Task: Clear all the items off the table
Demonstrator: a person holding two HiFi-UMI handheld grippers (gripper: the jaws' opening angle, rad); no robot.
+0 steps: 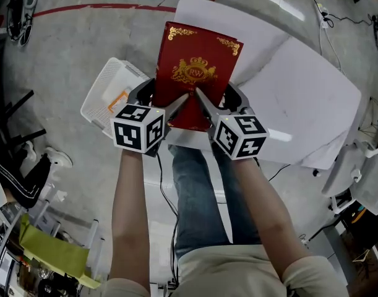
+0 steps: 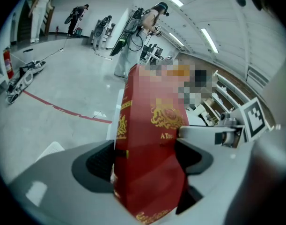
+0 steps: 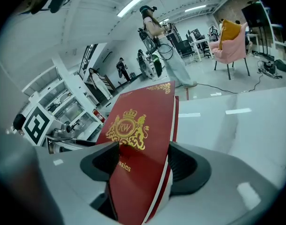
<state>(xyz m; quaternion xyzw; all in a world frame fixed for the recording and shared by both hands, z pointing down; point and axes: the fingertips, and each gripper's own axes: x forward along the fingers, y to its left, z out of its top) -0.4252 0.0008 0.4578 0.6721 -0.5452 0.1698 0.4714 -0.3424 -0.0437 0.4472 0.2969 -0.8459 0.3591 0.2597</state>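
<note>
A flat red box (image 1: 198, 54) with a gold crest and gold corner ornaments is held up over the near left part of the white table (image 1: 300, 85). My left gripper (image 1: 165, 99) is shut on its near left part and my right gripper (image 1: 216, 101) is shut on its near right part. In the left gripper view the red box (image 2: 152, 125) stands on edge between the dark pads of that gripper (image 2: 145, 158). The right gripper view shows the crest face of the box (image 3: 138, 125) wedged in that gripper (image 3: 143, 165). The box hides the table beneath it.
A white slatted basket (image 1: 111, 91) sits on the floor left of the table. A red line (image 1: 96, 7) is painted on the floor beyond it. White furniture (image 1: 362, 178) stands at the right, with clutter at the lower left (image 1: 46, 246). People stand far off in the room (image 3: 154, 32).
</note>
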